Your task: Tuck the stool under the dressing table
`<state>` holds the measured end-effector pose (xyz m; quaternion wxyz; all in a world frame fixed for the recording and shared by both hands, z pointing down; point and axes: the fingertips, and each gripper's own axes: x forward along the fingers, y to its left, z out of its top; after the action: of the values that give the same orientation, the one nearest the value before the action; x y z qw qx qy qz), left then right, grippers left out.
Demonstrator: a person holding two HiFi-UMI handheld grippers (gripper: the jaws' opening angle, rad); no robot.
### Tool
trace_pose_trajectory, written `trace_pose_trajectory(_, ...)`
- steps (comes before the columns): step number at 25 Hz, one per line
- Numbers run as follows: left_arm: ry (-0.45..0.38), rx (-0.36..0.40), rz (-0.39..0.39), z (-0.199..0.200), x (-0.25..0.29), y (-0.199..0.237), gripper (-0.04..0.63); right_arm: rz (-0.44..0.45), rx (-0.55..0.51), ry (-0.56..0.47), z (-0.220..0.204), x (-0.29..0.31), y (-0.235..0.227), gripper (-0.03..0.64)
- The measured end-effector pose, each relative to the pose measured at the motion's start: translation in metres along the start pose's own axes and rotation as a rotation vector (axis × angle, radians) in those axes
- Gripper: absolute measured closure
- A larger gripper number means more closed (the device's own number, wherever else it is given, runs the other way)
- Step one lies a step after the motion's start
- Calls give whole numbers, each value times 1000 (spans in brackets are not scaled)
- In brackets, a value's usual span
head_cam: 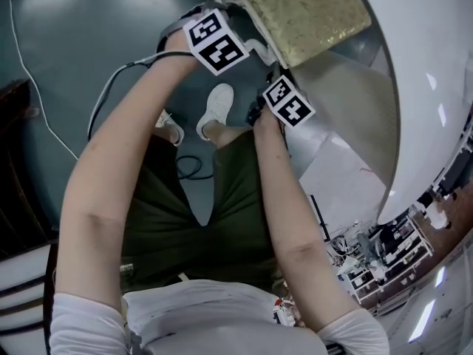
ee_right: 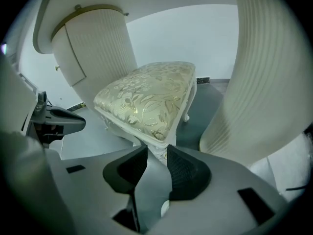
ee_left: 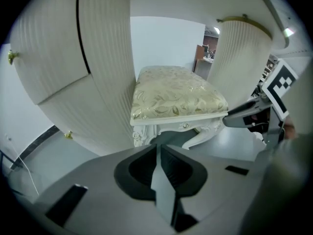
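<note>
The stool (head_cam: 307, 13) has a gold-patterned cushion and carved white legs. It stands in the gap between the dressing table's two ribbed pedestals, one on the left (ee_left: 93, 67) and one on the right (ee_left: 239, 62), below the white table top (head_cam: 421, 87). My left gripper (ee_left: 159, 147) is shut and empty, a short way back from the stool's (ee_left: 176, 99) front edge. My right gripper (ee_right: 156, 152) has a narrow gap between its jaws. The stool's (ee_right: 146, 97) near corner shows just past that gap, and the pads do not press on it. Both marker cubes (head_cam: 216, 43) hide the fingertips in the head view.
A thin cable (head_cam: 44, 124) runs over the grey floor at the left. The person's white shoes (head_cam: 216, 106) stand just behind the stool. Cluttered shelving (head_cam: 377, 257) shows at the lower right. The right pedestal (ee_right: 264, 82) stands close beside my right gripper.
</note>
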<state>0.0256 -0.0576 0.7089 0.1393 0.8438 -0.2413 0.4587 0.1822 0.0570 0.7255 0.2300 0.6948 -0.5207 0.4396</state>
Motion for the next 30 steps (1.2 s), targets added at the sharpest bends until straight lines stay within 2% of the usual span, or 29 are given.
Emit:
trace_pose_trajectory(2,8,-35,-6,-7,-14,-2,569,32,-12,-9,0,-10,4,484)
trace_pose_trajectory(3,12,-54,-10,-12,-22,-3,576,52,-23,-20,1,-16,8,516)
trace_pose_trajectory(5,20,-88,-21,-22,-40,-8,591,98,-55,-30,0,-31,18,532)
trace_pose_trajectory(8,28,-135,-42,-36,-72,-15,591,187,-64,-33,-3,-54,38,551)
trace_pose_trajectory(12,6,-242,-52,-44,-123,-18,592,326,-56,-75,13,-98,79,596)
trace_pose_trajectory(15,-40,-310,-43,-41,-167,-15,592,405,-143,-83,23,-134,112,607)
trace_pose_trajectory(23,-196,-371,-20,-11,-300,-7,594,563,-293,-138,65,-244,188,609)
trace_pose_trajectory(30,-333,-420,-19,16,-401,-15,594,677,-338,-158,99,-333,227,609)
